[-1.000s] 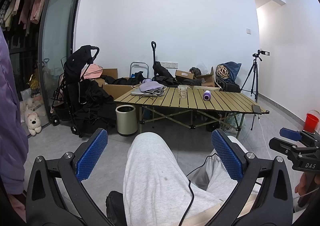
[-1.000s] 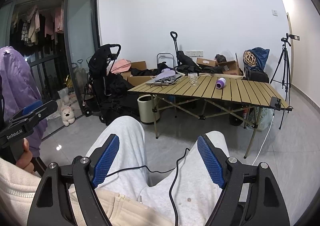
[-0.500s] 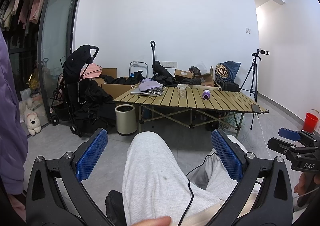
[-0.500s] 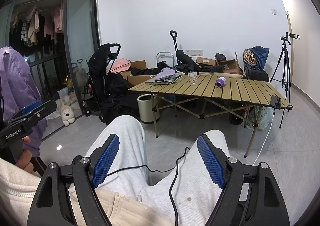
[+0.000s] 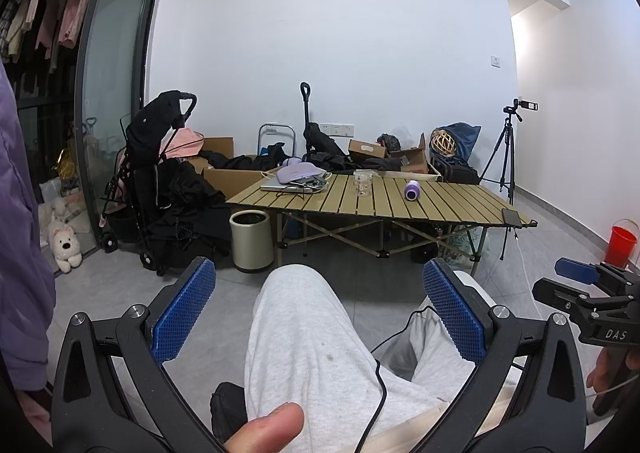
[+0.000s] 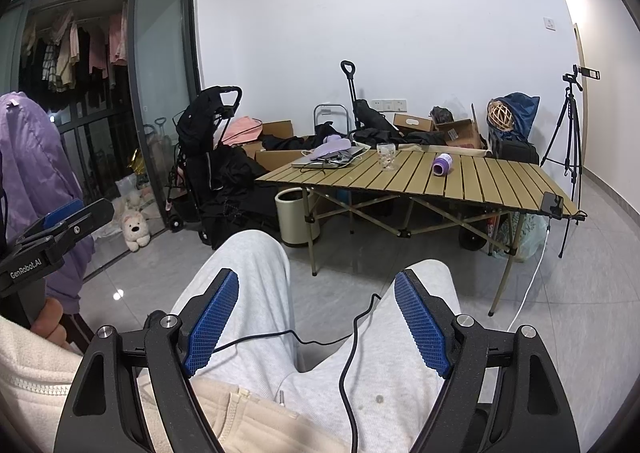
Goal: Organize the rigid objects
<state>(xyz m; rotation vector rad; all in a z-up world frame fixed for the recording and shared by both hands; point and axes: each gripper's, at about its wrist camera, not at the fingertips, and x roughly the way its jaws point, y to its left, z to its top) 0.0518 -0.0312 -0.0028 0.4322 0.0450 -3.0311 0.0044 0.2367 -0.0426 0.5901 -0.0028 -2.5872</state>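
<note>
Table [image 6: 472, 181]: tan slats
Bottle [image 6: 442, 164] on table: purple
Bin [image 5: 252, 240] beside table: cream
Bucket [image 5: 623, 240] right of table: red
Gripper pads [image 6: 212, 323]: blue, dotted texture
Trousers [image 5: 308, 341]: light grey

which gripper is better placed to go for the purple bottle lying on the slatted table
Right, marginally. Both the right gripper and left gripper are open over the lap, far from the slatted table; the purple bottle lies toward its right half.
</note>
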